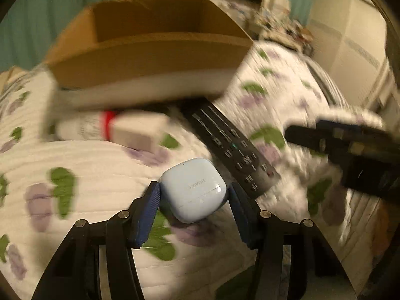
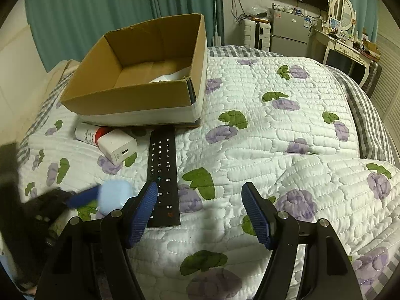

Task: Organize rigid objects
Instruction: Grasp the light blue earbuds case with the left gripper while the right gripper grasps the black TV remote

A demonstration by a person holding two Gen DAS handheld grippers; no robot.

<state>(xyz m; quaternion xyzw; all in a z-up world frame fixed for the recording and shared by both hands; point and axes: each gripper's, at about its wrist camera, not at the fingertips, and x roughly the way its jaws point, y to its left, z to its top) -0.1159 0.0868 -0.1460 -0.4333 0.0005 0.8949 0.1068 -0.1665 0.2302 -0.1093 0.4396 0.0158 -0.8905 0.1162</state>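
Observation:
My left gripper (image 1: pixel 193 191) is shut on a light blue earbuds case (image 1: pixel 193 190), held above the quilt; the case also shows blurred in the right wrist view (image 2: pixel 113 195). My right gripper (image 2: pixel 200 197) is open and empty over the bed, just right of a black remote (image 2: pixel 163 175); the remote also shows in the left wrist view (image 1: pixel 232 147). An open cardboard box (image 2: pixel 140 75) stands further back on the bed, seen in the left wrist view too (image 1: pixel 150 45). A white charger block (image 2: pixel 117 146) and a white tube with a red band (image 2: pixel 87 133) lie in front of the box.
The bed has a white quilt with purple flowers (image 2: pixel 275 137). A small fridge (image 2: pixel 290 30), a dressing table with mirror (image 2: pixel 345 40), a wall TV and green curtains stand beyond the bed. The right gripper appears at the right of the left wrist view (image 1: pixel 350 150).

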